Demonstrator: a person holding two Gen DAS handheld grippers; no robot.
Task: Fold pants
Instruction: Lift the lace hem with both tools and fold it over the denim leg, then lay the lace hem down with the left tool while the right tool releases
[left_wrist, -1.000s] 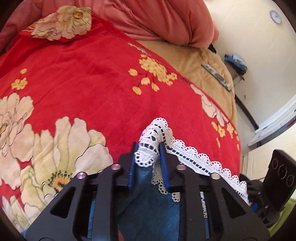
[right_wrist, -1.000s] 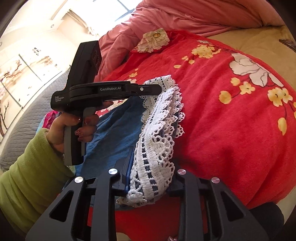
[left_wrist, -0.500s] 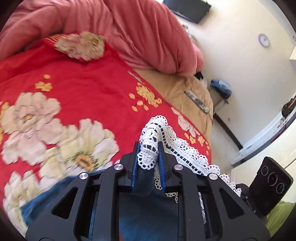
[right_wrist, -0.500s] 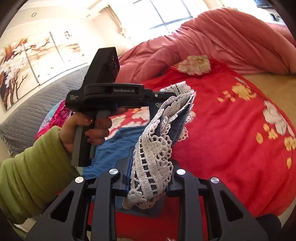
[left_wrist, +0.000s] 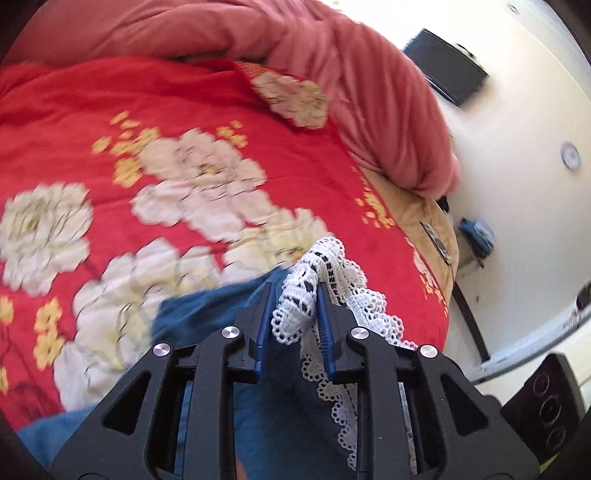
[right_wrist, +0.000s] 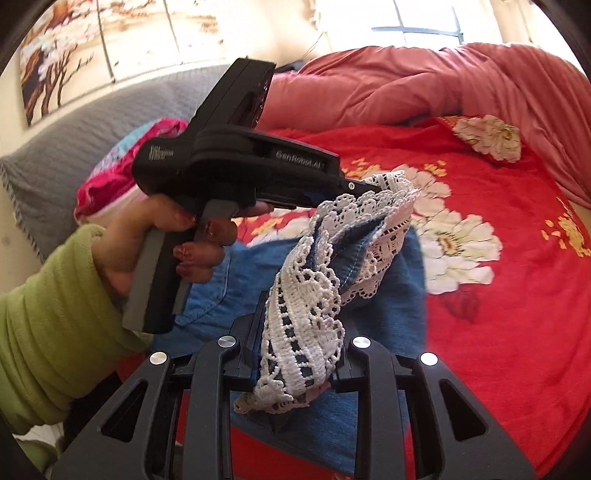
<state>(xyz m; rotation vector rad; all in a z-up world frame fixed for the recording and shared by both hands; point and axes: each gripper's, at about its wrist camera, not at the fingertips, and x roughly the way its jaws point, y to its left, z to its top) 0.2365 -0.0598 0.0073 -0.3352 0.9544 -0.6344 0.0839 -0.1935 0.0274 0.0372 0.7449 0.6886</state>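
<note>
Gripping the white lace hem (right_wrist: 303, 317) of the blue pants (right_wrist: 388, 280), the right gripper (right_wrist: 299, 354) is clamped on one end of it; the left gripper (left_wrist: 295, 317) pinches the other end, jaws easing open slightly, lace between its blue pads (left_wrist: 263, 325). Both hem ends hang lifted above the red floral blanket (left_wrist: 110, 110); the rest of the pants trails back and down toward the person, long axis along the reach. Neither hand is nearer. Waistband is hidden below both grippers; the left view is motion-blurred.
</note>
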